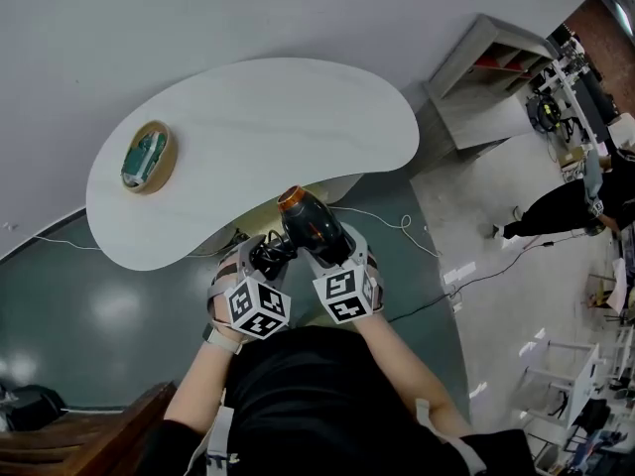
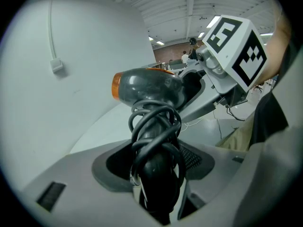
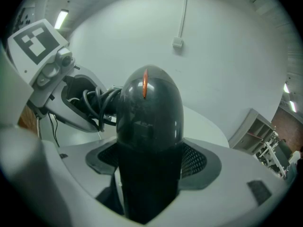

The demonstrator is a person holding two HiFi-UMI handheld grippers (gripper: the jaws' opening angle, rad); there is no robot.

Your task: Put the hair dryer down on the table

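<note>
Overhead, shows hair dryer point(image 1: 313, 228) held aloft near the edge of the worktop point(image 1: 258, 137); close up, reveals left gripper point(image 2: 158, 174) fingers clamped on its cord-wrapped handle point(image 2: 158, 141), right gripper point(image 3: 149, 174) fingers round its barrel point(image 3: 149, 112).

Bright, even indoor light; fisheye bending in every view.
In the head view the glossy floor point(image 1: 119, 310) at 8 o'clock mirrors soft ceiling glare. Both gripper views fade to a black ring at the edges. In the right one a strip light point(image 3: 61, 18) glows at 11 o'clock, the dark hair dryer point(image 3: 149, 112) shows dull sheen, and the foreground at 6 o'clock blurs.
</note>
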